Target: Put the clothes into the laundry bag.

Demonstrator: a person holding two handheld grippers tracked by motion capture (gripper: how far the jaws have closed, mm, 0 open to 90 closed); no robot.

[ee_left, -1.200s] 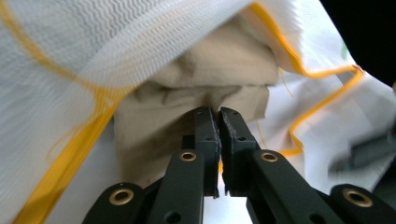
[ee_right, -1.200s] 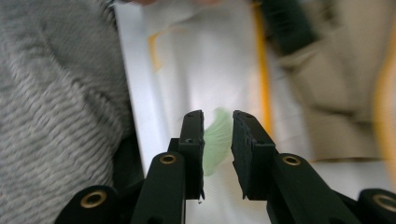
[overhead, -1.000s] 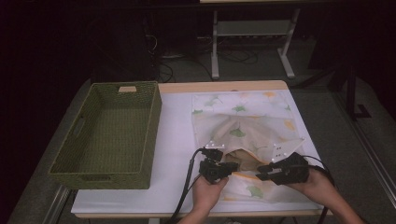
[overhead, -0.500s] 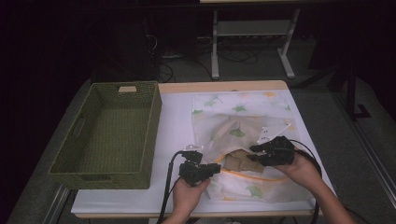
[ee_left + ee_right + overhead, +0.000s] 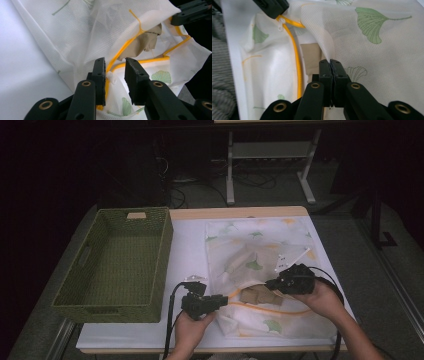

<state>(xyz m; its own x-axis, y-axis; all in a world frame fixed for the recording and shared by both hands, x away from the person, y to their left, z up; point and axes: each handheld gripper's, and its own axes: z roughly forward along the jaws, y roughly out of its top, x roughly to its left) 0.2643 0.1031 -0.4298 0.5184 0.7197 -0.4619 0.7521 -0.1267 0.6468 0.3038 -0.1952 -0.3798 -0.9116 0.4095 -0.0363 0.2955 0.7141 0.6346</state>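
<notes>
A white mesh bag (image 5: 260,240) printed with green leaves lies on the white table, its yellow zipper (image 5: 125,46) partly undone. A beige garment (image 5: 255,294) shows in the opening. My left gripper (image 5: 225,298) points at the bag's near-left edge. Its jaws have just been opening and now stand apart, with the white zipper pull (image 5: 110,75) between them untouched. My right gripper (image 5: 268,283) has just closed and is shut on a fold of the mesh (image 5: 324,47) by the opening, lifting it slightly. The right gripper view shows the beige garment (image 5: 310,53) under the mesh.
A green woven basket (image 5: 162,255) stands at the table's left side, holding nothing. Bare white table (image 5: 187,250) lies between basket and bag. Beyond the table's far edge are a white stand (image 5: 230,170) and cables on a dark floor.
My left gripper slid left toward the bag's edge and its jaws spread. My right gripper moved away from me and to the left, then closed on the mesh. The bag's opening widened.
</notes>
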